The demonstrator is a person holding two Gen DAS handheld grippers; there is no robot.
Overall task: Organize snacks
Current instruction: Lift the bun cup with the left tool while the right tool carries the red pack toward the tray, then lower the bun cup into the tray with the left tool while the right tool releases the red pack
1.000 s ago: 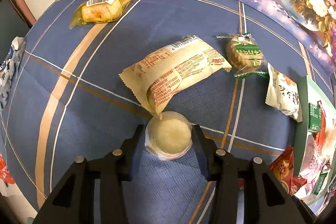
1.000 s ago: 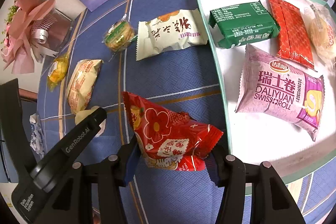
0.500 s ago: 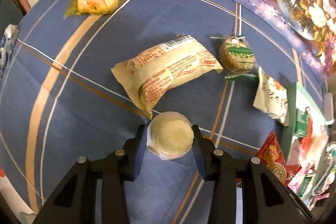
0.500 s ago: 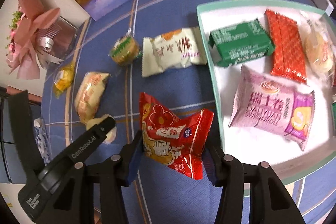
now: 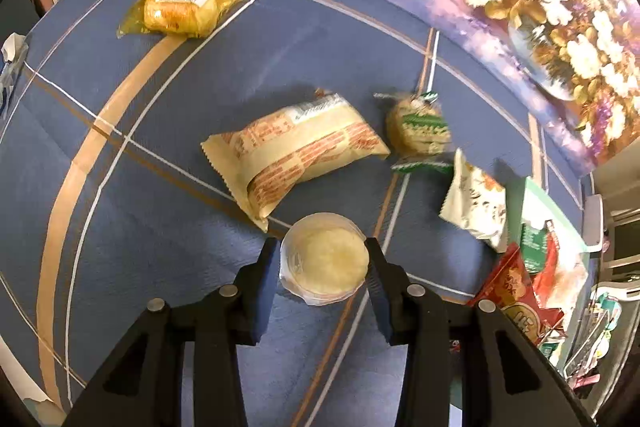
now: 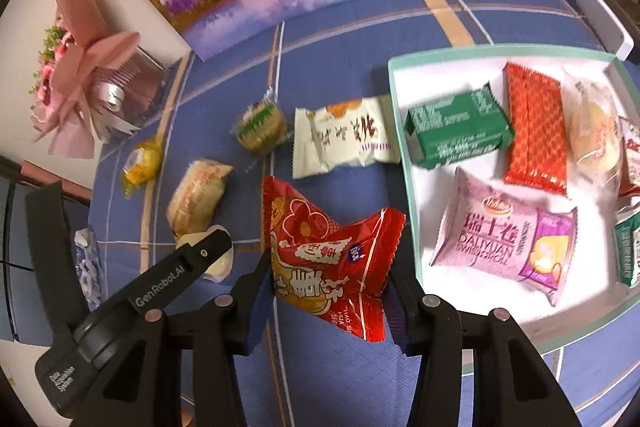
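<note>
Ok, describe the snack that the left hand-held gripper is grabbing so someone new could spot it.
On the blue plaid tablecloth, find the long tan packet with red print. Just below its lower end, between the fingers of the left hand-held gripper, sits a round pale-yellow cake in clear wrap, the only round, unprinted snack there.

Both wrist fisheyes look steeply down, close above the blue plaid tablecloth [image 5: 168,115]; both catch the round green-striped wrapped biscuit [image 5: 418,126] [image 6: 261,126].
</note>
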